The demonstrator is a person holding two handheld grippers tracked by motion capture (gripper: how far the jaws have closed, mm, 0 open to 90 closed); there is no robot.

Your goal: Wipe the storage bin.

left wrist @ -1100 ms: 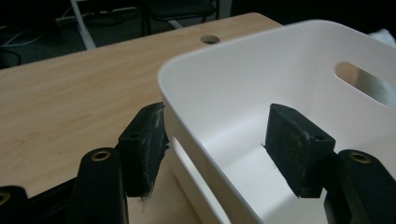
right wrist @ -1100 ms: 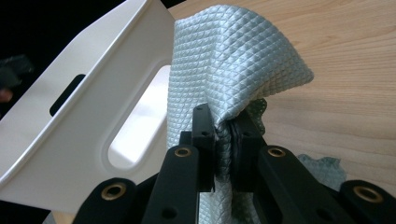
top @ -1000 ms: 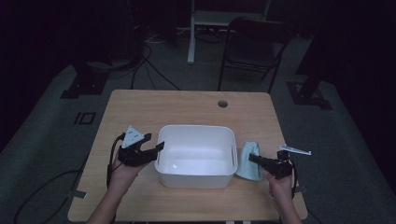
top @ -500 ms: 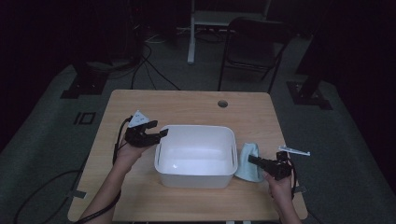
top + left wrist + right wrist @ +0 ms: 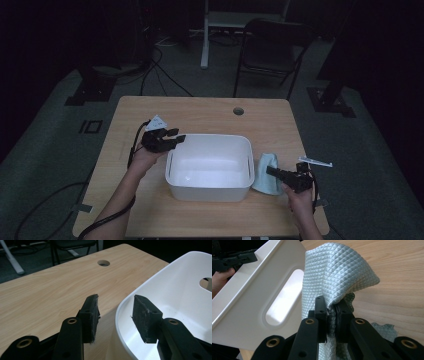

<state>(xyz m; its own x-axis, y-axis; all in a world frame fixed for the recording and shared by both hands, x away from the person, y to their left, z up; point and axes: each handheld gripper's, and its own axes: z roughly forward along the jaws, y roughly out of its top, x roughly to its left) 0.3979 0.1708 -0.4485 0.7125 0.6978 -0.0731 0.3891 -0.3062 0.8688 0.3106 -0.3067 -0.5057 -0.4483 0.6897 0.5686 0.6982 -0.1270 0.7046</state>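
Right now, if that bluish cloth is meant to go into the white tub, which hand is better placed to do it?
Probably the right. The right gripper is shut on the cloth beside the tub. The left gripper is open and astride the tub's far-side rim.

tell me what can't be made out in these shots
- Lower part of the cloth, right gripper view: hidden behind the right gripper, whose jaws are shut on it.
- Inside of the white tub, left gripper view: partly cut off by the frame edge and covered by the left gripper, whose jaws stand apart astride the rim.
- Far side of the room, high view: too dark.
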